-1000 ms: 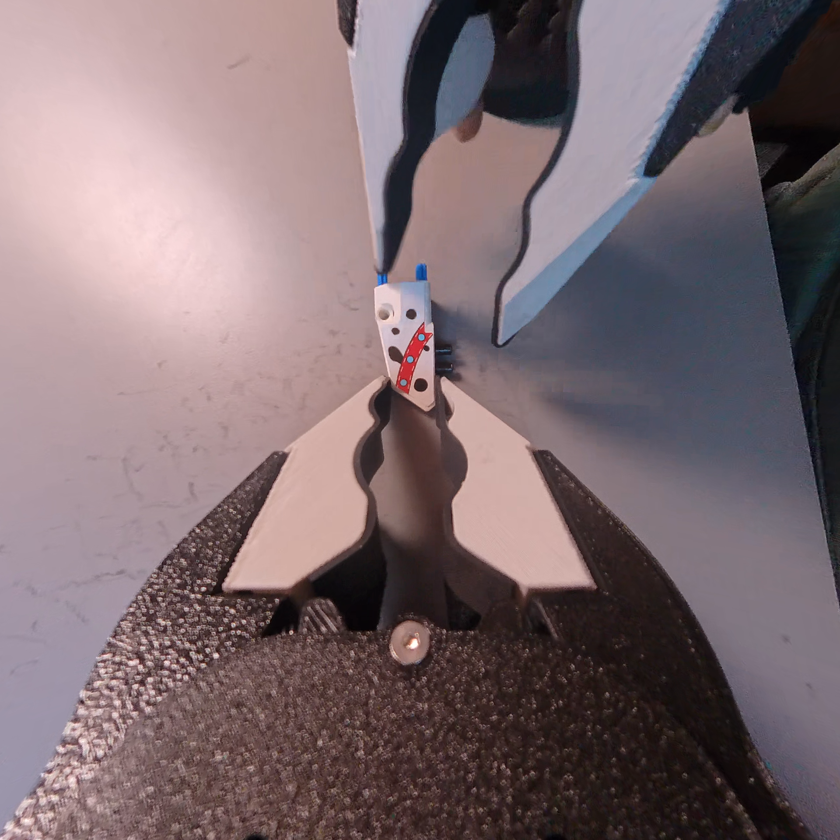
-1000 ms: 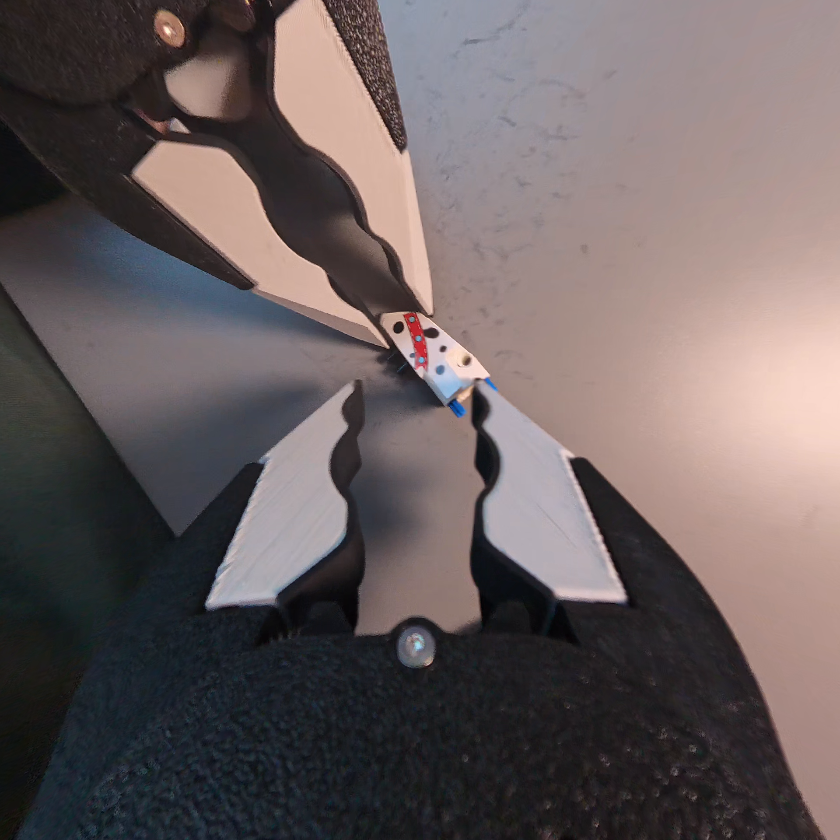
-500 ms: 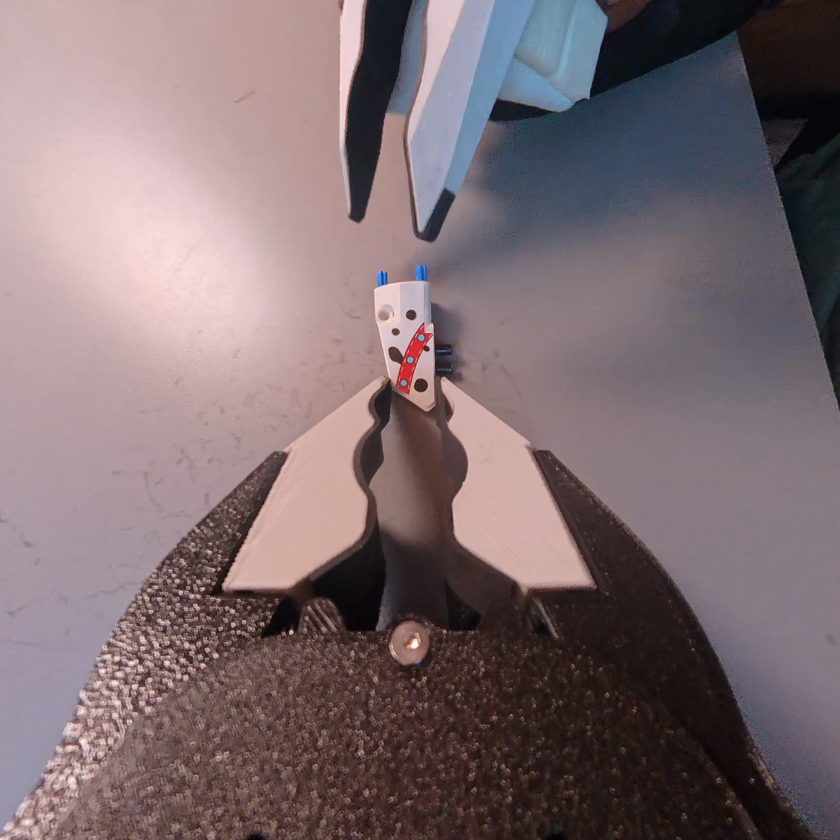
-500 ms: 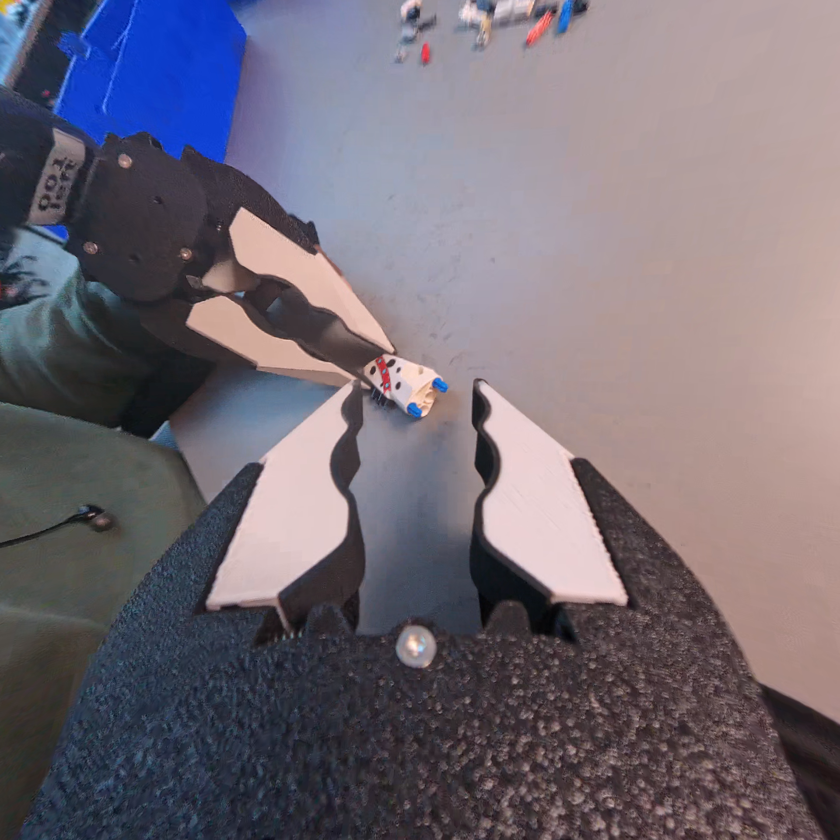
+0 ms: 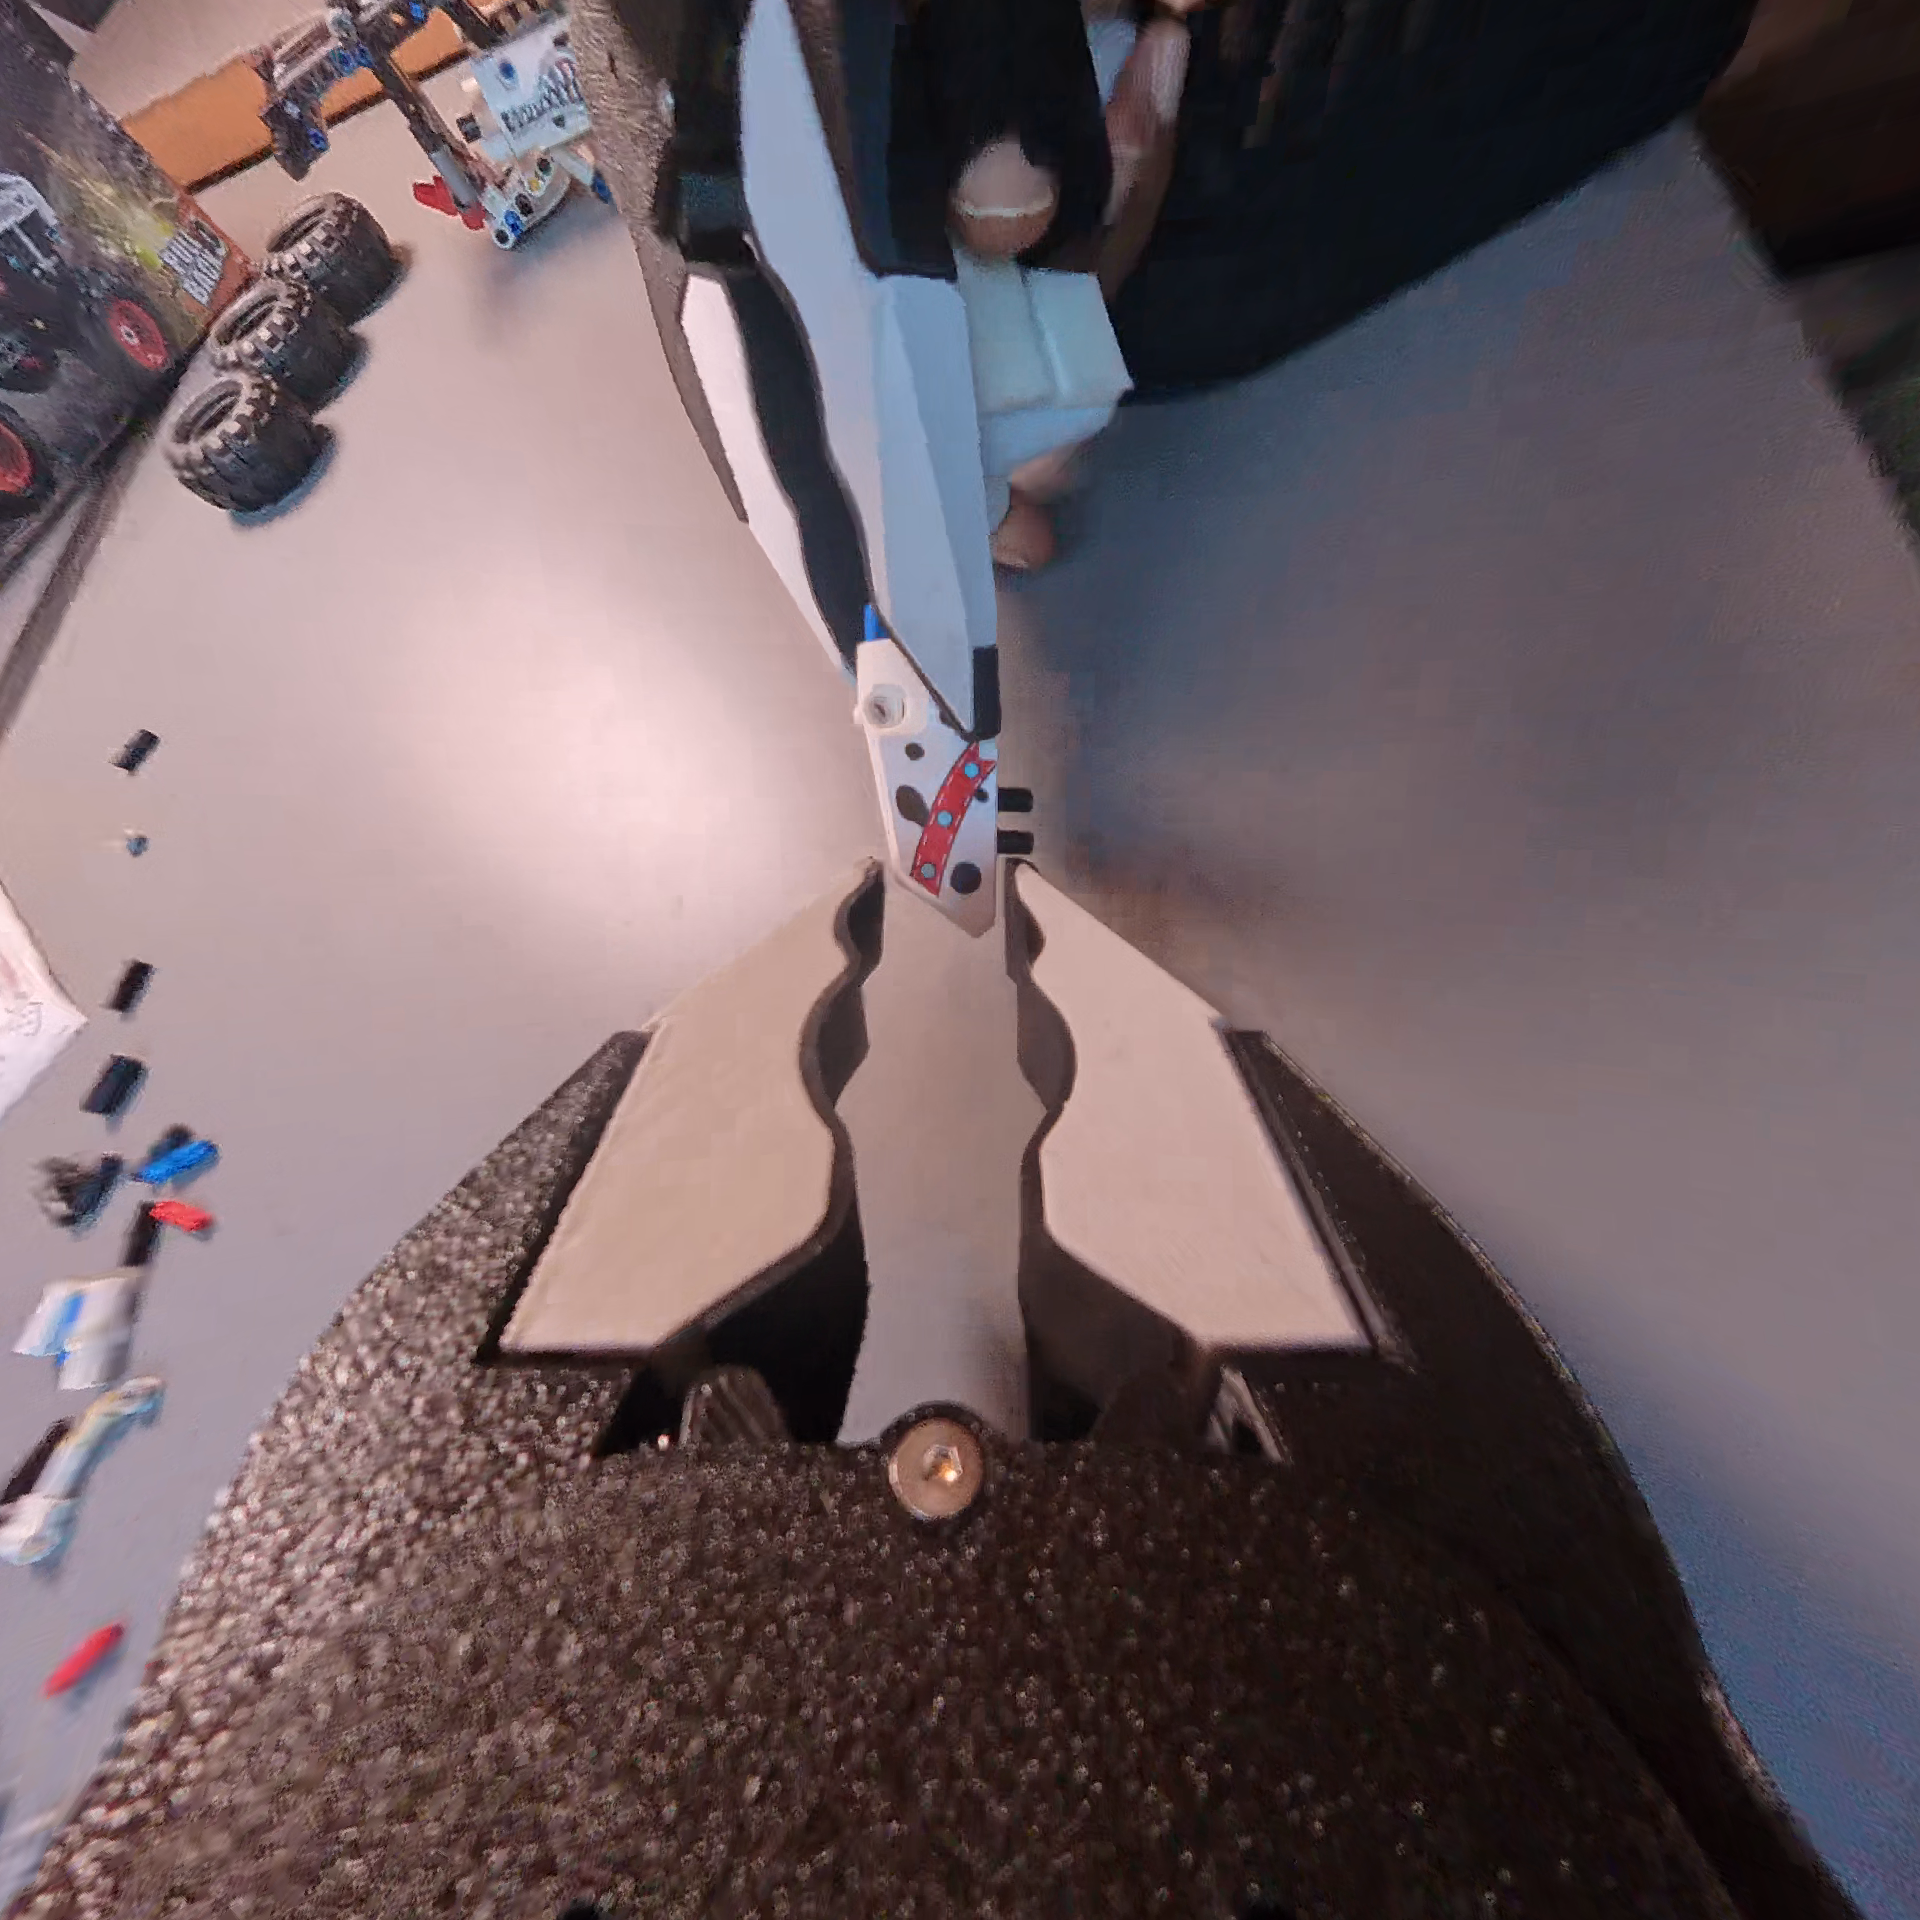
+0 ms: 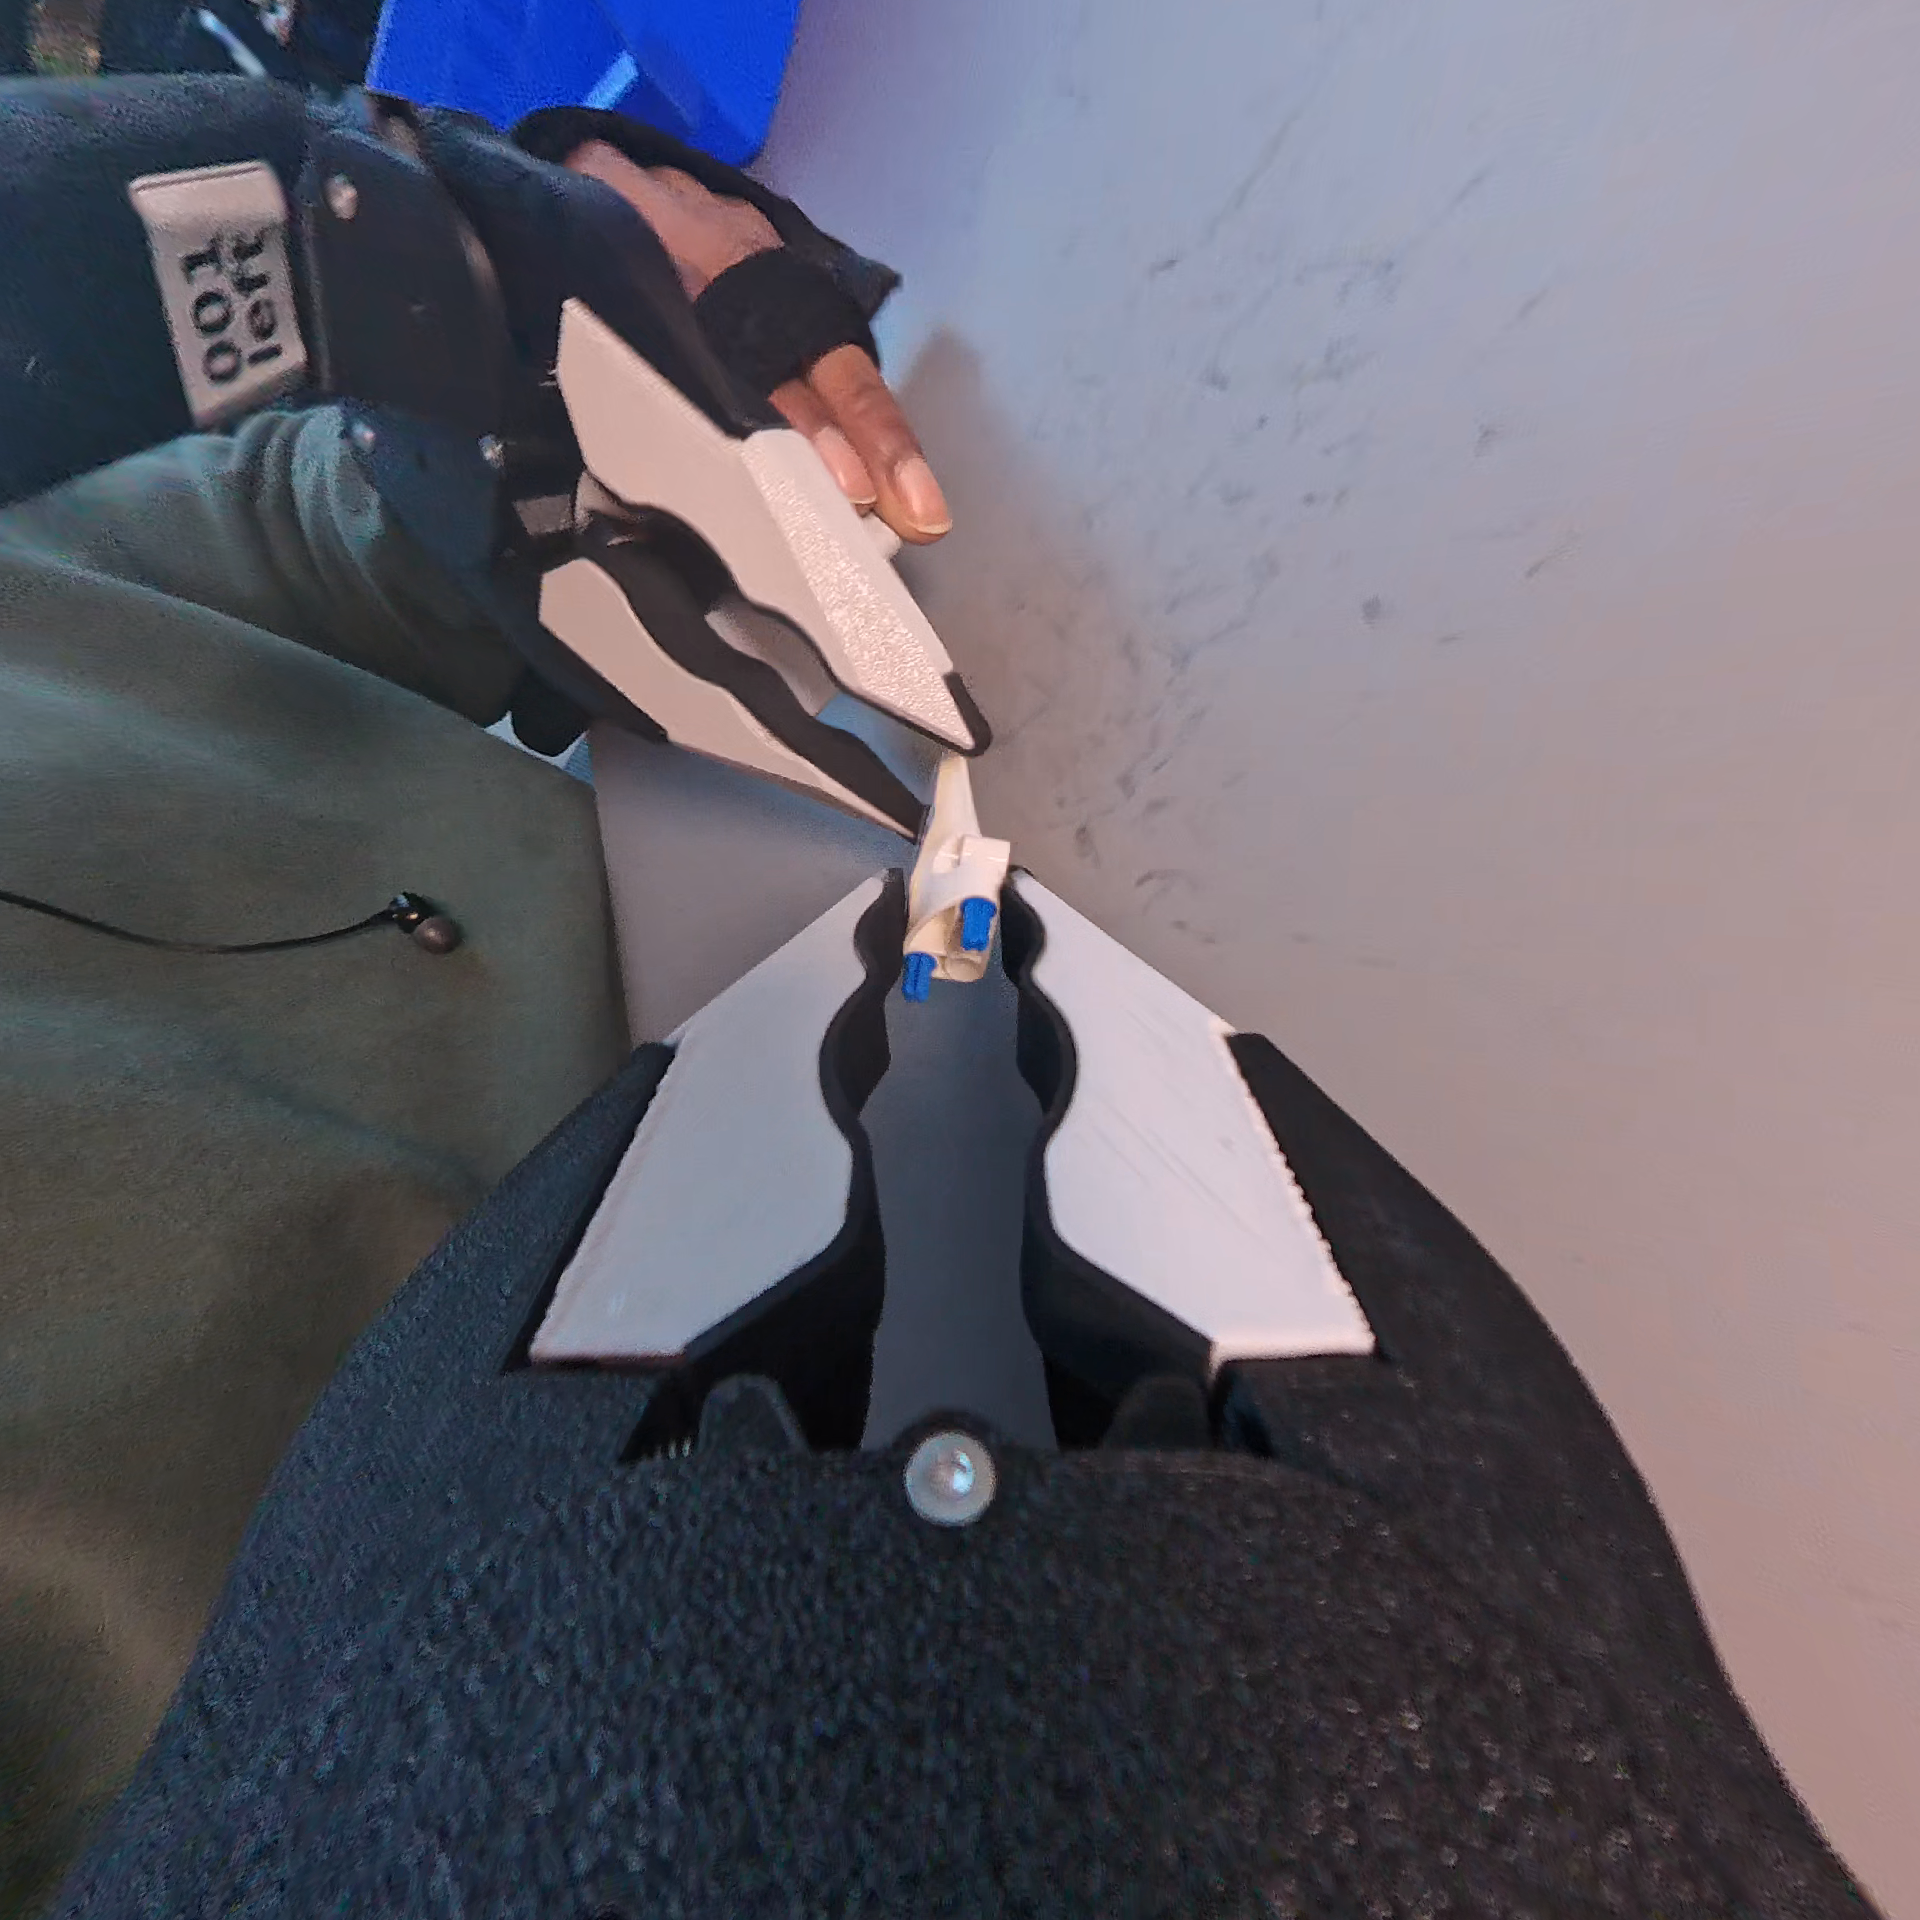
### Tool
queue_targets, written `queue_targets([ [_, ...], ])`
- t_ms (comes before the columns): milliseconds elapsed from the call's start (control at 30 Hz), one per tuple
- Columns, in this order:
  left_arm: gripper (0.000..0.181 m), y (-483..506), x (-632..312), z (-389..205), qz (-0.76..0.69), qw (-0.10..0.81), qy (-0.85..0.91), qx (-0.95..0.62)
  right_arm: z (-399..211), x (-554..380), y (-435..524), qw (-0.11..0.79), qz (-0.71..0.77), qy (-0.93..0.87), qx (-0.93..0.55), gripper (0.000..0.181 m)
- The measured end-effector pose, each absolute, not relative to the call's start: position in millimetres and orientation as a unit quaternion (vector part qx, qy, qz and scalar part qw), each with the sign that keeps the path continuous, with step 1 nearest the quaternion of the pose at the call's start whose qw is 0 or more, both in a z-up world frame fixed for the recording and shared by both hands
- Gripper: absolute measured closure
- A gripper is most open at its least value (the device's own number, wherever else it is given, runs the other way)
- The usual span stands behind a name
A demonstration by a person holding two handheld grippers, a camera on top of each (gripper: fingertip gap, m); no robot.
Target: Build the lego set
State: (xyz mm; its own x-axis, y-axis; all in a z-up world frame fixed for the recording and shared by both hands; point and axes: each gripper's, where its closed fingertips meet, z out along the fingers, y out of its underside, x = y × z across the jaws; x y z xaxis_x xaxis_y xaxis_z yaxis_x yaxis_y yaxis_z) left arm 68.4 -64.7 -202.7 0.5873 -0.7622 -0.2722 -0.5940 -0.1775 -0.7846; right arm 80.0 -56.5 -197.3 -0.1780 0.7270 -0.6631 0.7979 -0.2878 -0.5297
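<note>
Left fingers [image 5: 940, 883]: clenched on the pointed end of the white panel [image 5: 940, 821].
Right fingers [image 6: 951, 883]: clenched on the panel's other end, by the blue pins [image 6: 975, 920].
Panel: held above the grey worktop [image 5: 1455, 831], between both grippers; red stripe, black spots.
Step, judged: handover or pin seating; keep one grip firm, push along the pin axis, release late.
Containers: box [image 5: 73, 281] at far left, contents unseen.
Loose: tyres [image 5: 281, 343], small parts [image 5: 171, 1158].
</note>
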Motion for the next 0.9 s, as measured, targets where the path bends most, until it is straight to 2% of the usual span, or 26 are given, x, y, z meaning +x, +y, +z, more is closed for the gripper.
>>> queue_targets([
  [67, 0.138, -64.9, 71.5, -186.8, -0.197, 0.463, 0.38, -0.777, -179.0, 82.0, -58.6, 0.046, -0.521, 0.607, 0.599, 0.164],
  [167, 0.138, -74.6, 84.3, -149.9, -0.427, 0.427, 0.278, -0.747, -164.7, 86.5, -60.0, 0.026, -0.511, 0.684, 0.52, 0.165],
  [233, 0.149, -74.4, 83.8, -128.8, -0.503, 0.423, 0.234, -0.716, -151.0, 83.1, -66.5, 0.023, -0.51, 0.712, 0.482, 0.165],
  [367, 0.178, -74.2, 77.0, -127.7, -0.499, 0.429, 0.214, -0.722, -132.5, 69.9, -71.3, -0.019, -0.501, 0.744, 0.442, 0.166],
  [467, 0.18, -68.8, 63.9, -116.8, -0.532, 0.44, 0.157, -0.706, -118.5, 55.0, -62.2, -0.064, -0.53, 0.713, 0.455, 0.165],
  [533, 0.18, -65.0, 52.7, -110.7, -0.563, 0.444, 0.114, -0.688, -112.2, 51.3, -56.5, -0.088, -0.559, 0.681, 0.465, 0.147],
  [567, 0.18, -64.0, 48.3, -107.5, -0.579, 0.444, 0.096, -0.677, -110.8, 50.7, -55.6, -0.102, -0.57, 0.667, 0.469, 0.144],
  [733, 0.181, -63.0, 46.2, -96.0, -0.636, 0.436, 0.062, -0.634, -102.9, 38.2, -57.8, -0.177, -0.609, 0.6, 0.488, 0.152],
  [800, 0.18, -62.5, 45.8, -93.3, -0.647, 0.436, 0.051, -0.624, -99.9, 34.1, -55.1, -0.187, -0.621, 0.584, 0.488, 0.161],
  [900, 0.18, -63.4, 43.6, -90.5, -0.663, 0.432, 0.039, -0.611, -96.4, 32.6, -56.3, -0.172, -0.639, 0.576, 0.48, 0.163],
])
